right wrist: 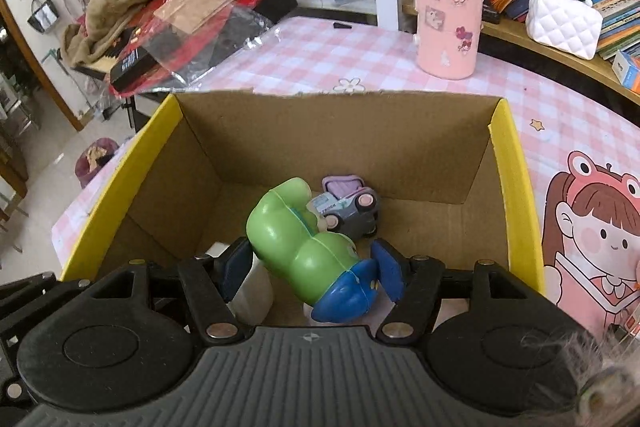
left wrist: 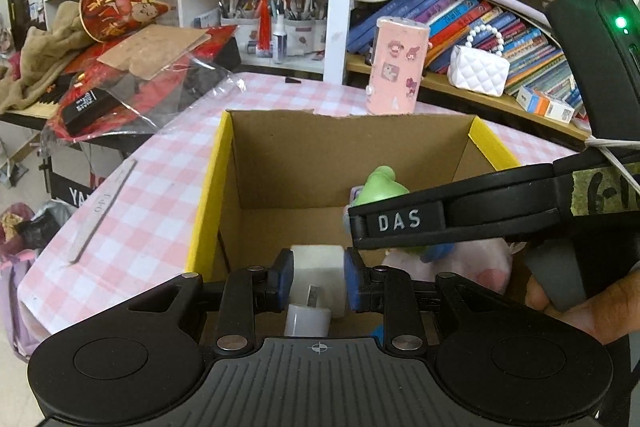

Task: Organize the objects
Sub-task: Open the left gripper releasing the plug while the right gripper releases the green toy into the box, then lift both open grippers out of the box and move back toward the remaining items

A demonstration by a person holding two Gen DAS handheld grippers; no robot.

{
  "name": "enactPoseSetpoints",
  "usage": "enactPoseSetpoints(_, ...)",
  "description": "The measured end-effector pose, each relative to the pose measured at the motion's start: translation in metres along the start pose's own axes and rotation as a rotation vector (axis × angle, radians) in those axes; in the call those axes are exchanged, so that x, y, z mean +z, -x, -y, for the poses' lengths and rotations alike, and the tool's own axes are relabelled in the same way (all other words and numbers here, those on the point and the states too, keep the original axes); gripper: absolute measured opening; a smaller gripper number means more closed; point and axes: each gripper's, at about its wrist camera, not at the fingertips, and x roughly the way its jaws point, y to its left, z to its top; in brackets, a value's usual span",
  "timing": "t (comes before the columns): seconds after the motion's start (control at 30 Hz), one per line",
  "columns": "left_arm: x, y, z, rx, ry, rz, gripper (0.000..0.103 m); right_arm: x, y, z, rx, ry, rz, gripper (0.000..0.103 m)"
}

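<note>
A cardboard box (left wrist: 348, 163) with yellow side flaps stands open on the pink checked tablecloth; it also shows in the right wrist view (right wrist: 340, 143). My left gripper (left wrist: 318, 281) is shut on a white charger plug (left wrist: 318, 273) and holds it over the box's near left part. My right gripper (right wrist: 312, 273) is open over the box, its blue pads on either side of a green and blue toy figure (right wrist: 304, 243) without touching it. A small lilac toy car (right wrist: 350, 205) lies behind the figure. The right gripper's arm (left wrist: 480, 211) crosses the left wrist view.
A pink sticker-covered container (right wrist: 448, 15) stands on the table behind the box. A metal ruler (left wrist: 104, 211) lies at the table's left edge. A cluttered side table (left wrist: 132, 75) is at left, bookshelves and a white quilted bag (right wrist: 562, 19) at right.
</note>
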Motion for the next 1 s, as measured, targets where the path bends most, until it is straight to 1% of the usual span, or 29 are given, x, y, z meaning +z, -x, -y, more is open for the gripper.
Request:
enactPoseSetpoints(0.07,0.001,0.003,-0.001,0.000,0.003,0.015,0.036,0.000,0.004,0.001,0.009,-0.013,0.022,0.071)
enactPoseSetpoints(0.1,0.002,0.006,-0.002,0.000,0.004,0.026,0.046,-0.001,0.008,0.002,0.008,-0.023,0.036,0.072)
enactPoseSetpoints(0.13,0.002,0.011,-0.003,0.001,0.005,0.042,0.053,-0.001,0.012,0.002,0.007,-0.030,0.049,0.072)
enactPoseSetpoints(0.17,0.002,0.014,-0.003,0.002,0.005,0.056,0.055,-0.001,0.015,0.003,0.007,-0.034,0.062,0.072)
enactPoseSetpoints(0.23,0.002,0.023,-0.004,0.003,0.005,0.084,0.063,-0.002,0.025,0.002,0.005,-0.040,0.095,0.072)
enactPoseSetpoints(0.37,0.002,0.042,-0.005,0.007,0.005,0.137,0.070,-0.007,0.049,-0.001,-0.008,-0.058,0.173,0.073)
enactPoseSetpoints(0.43,0.000,0.052,-0.007,0.013,0.006,0.162,0.077,-0.012,0.063,-0.003,-0.020,-0.061,0.214,0.074)
enactPoseSetpoints(0.57,-0.009,0.070,-0.016,0.037,0.029,0.186,0.079,-0.030,0.087,-0.008,-0.048,-0.045,0.280,0.075)
enactPoseSetpoints(0.8,-0.031,0.091,-0.035,0.067,0.088,0.163,0.079,-0.071,0.122,-0.016,-0.106,-0.042,0.357,0.074)
enactPoseSetpoints(0.87,-0.038,0.096,-0.039,0.069,0.095,0.154,0.079,-0.082,0.128,-0.024,-0.119,-0.019,0.365,0.075)
enactPoseSetpoints(1.0,-0.053,0.104,-0.043,0.075,0.099,0.129,0.080,-0.106,0.132,-0.038,-0.146,0.026,0.342,0.075)
